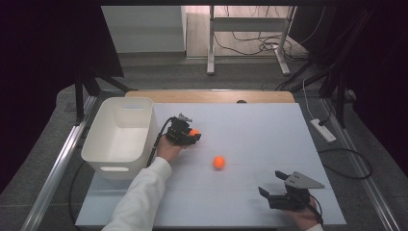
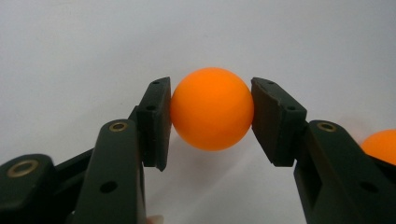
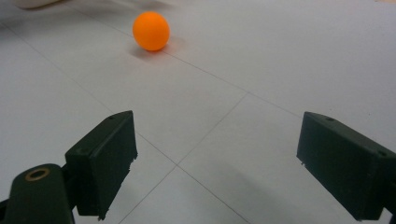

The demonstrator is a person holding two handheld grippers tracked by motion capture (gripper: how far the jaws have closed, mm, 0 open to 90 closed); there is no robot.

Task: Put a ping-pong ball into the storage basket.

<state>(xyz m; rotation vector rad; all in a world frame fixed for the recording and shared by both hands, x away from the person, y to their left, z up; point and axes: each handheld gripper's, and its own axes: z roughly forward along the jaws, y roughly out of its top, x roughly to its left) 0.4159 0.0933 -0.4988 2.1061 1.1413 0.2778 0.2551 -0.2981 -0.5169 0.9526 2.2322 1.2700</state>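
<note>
An orange ball point(image 2: 212, 109) sits between the two black pads of my left gripper point(image 2: 211, 122), which is shut on it just above the white table. From above, that left gripper point(image 1: 188, 134) is right of the white bin with the orange ball point(image 1: 194, 132) at its tip. A second orange ball point(image 1: 219, 162) lies loose in the middle of the table; it shows as the far ball point(image 3: 151, 30) in the right gripper view and at the edge as the second ball point(image 2: 382, 144) in the left gripper view. My right gripper point(image 1: 273, 185) rests near the front right, open, its jaws point(image 3: 224, 168) wide apart with bare table between them.
A white plastic bin point(image 1: 120, 137) stands at the table's left side, beside my left hand. The white table top point(image 1: 260, 134) ends in a wooden strip at the back. A power strip point(image 1: 323, 130) and cables lie on the floor to the right.
</note>
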